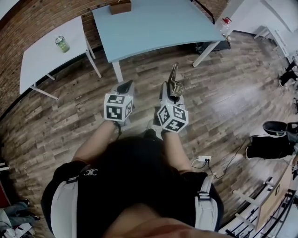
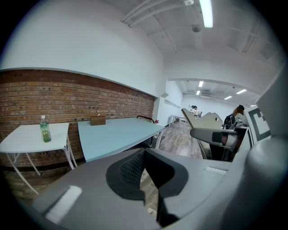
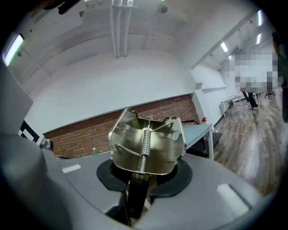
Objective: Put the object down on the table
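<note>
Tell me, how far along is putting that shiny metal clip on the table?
Done: the shiny metal spring clip is clamped in the right gripper. In hand: it is held over the wooden floor, short of the light blue table. Left: reach the tabletop, lower the clip and open the jaws. The left gripper is empty.

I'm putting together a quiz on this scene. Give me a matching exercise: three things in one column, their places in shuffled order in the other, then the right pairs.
Things:
1. bottle
2. brown box
3. metal clip

Places:
A. clamped in the right gripper
B. on the white table
C. at the far edge of the blue table

Pairs: 1-B; 2-C; 3-A
</note>
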### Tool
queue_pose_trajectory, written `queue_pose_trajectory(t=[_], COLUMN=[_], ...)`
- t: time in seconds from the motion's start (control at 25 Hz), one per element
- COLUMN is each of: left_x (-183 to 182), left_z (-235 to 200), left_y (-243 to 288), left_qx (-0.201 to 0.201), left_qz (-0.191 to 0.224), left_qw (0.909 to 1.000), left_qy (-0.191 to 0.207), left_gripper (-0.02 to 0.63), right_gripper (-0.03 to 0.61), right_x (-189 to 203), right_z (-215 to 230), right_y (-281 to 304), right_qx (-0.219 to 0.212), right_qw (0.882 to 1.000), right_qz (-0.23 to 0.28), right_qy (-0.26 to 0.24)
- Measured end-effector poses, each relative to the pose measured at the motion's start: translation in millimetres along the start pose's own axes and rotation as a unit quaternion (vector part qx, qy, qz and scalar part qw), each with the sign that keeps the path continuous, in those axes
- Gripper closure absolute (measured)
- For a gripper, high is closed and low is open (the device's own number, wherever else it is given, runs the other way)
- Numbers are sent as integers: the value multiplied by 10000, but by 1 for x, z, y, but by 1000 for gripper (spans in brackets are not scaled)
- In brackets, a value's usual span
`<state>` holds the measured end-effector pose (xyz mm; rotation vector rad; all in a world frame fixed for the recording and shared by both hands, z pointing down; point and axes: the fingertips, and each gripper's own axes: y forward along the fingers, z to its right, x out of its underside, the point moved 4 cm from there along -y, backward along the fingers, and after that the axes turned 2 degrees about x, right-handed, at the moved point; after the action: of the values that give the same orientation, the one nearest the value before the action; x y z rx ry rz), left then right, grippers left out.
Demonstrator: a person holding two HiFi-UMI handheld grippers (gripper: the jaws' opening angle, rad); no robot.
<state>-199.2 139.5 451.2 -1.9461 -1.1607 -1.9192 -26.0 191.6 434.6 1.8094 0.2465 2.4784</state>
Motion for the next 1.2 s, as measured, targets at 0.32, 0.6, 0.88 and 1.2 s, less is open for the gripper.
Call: queue_pose_trajectory(t=[0.32, 0.6, 0.88, 1.2], left_x=[-30, -44, -66, -79], left_z=[5, 24, 43, 58], left_y=[63, 119, 167, 199], left_qx=[-70, -86, -50, -31], left_qz=[-27, -148, -149, -123], left_qw=[9999, 9998, 9999, 9999], left_qy=[-112, -29, 57, 30], left_gripper=[615, 614, 615, 615], right_gripper=[469, 469, 469, 469], right_x=[-24, -39, -50, -62], right_z=[33, 79, 114, 139], right_y=[48, 83, 115, 139], right_qx=[-126, -148, -232, -317], right_qw=[9995, 9995, 9989, 9983], right_qz=[-68, -155, -330, -445], right_qy=[-267, -240, -233, -224])
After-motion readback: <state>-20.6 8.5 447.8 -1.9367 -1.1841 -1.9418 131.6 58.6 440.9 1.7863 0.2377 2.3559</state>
